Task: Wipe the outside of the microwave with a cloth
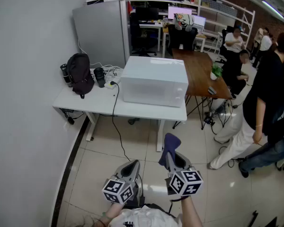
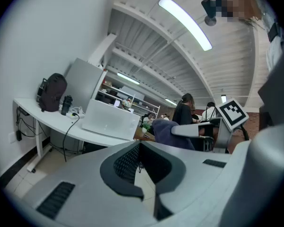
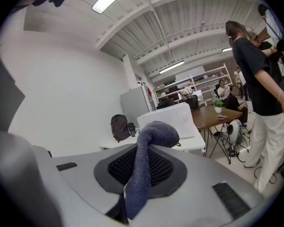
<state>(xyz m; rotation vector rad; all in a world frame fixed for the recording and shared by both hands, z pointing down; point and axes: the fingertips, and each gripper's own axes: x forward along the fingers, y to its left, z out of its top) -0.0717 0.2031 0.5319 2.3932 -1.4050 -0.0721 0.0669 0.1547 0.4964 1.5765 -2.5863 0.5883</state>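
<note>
The white microwave (image 1: 154, 82) stands on a white table (image 1: 85, 103) across the tiled floor, well ahead of both grippers. It also shows as the microwave (image 2: 111, 119) and the microwave (image 3: 168, 119) in the gripper views. My right gripper (image 1: 172, 157) is shut on a dark blue cloth (image 1: 169, 145), which sticks up from the jaws and folds over as the cloth (image 3: 149, 145). My left gripper (image 1: 131, 165) is held low beside it, jaws together with nothing between them. From the left gripper (image 2: 141, 162) I see the cloth (image 2: 165, 131) to the right.
A black backpack (image 1: 80, 72), a dark mug (image 1: 100, 77) and a power strip with a hanging cable (image 1: 116, 122) share the table's left part. A grey cabinet (image 1: 102, 30) stands behind. A brown table (image 1: 201, 70) and several people (image 1: 270, 93) are to the right.
</note>
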